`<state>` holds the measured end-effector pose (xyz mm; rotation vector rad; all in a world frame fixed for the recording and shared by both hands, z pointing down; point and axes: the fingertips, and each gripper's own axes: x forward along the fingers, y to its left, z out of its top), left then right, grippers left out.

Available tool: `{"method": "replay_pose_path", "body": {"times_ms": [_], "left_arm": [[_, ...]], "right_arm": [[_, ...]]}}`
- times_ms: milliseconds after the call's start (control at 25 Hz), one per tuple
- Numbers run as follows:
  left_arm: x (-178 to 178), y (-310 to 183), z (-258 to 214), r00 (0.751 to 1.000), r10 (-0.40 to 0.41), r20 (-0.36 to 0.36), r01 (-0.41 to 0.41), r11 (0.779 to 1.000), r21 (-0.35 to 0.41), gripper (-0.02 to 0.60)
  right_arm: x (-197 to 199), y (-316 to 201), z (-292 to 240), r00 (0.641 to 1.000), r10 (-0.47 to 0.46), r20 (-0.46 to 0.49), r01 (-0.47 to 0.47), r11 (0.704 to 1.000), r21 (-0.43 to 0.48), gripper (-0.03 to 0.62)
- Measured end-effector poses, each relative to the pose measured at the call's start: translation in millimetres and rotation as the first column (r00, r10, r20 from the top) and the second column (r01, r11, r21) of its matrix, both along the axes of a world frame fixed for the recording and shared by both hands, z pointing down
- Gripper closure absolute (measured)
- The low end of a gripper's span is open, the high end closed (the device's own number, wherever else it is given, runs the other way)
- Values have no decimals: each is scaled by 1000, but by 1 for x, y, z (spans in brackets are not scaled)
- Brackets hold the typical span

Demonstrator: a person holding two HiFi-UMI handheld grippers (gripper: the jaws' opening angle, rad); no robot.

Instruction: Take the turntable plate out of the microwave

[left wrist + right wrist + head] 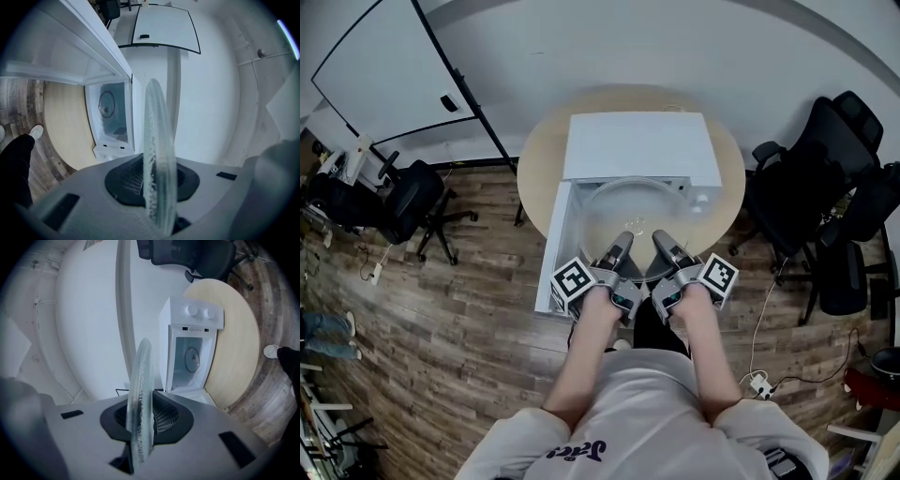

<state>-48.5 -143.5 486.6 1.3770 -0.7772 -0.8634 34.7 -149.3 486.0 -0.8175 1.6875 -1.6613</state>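
The clear glass turntable plate (633,204) hangs level in front of the white microwave (639,145), outside its open cavity. My left gripper (620,246) is shut on the plate's near rim, and my right gripper (664,244) is shut on the same rim just to its right. In the left gripper view the plate (157,154) runs edge-on between the jaws, pressed on the black pad (129,180). The right gripper view shows the plate (140,399) the same way, against its pad (164,418). A ring (192,359) shows inside the cavity.
The microwave stands on a round wooden table (536,169), with its door (553,246) swung open on the left beside my left gripper. Two knobs (199,311) sit on its panel. Black office chairs (825,197) stand right of the table and another chair (417,202) left, on wood flooring.
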Motion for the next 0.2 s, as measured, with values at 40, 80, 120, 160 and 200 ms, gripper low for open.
{"method": "replay_pose_path", "body": {"times_ms": [40, 80, 120, 160, 200], "left_arm": [[0, 0, 3, 1000, 0, 0, 0, 1000, -4, 512], [0, 1, 5, 1000, 0, 0, 0, 1000, -8, 512], [1, 1, 8, 1000, 2, 1, -2, 1000, -13, 512], [1, 2, 10, 1000, 3, 2, -3, 1000, -18, 512], [1, 3, 12, 1000, 5, 4, -5, 1000, -23, 512]], "right_arm": [[0, 0, 3, 1000, 0, -2, 0, 1000, -3, 553], [1, 1, 5, 1000, 0, -4, 0, 1000, -7, 553], [1, 2, 8, 1000, 2, -5, -2, 1000, -12, 553], [1, 3, 11, 1000, 4, -5, -4, 1000, -16, 553], [2, 4, 13, 1000, 7, -6, -7, 1000, -21, 553]]}}
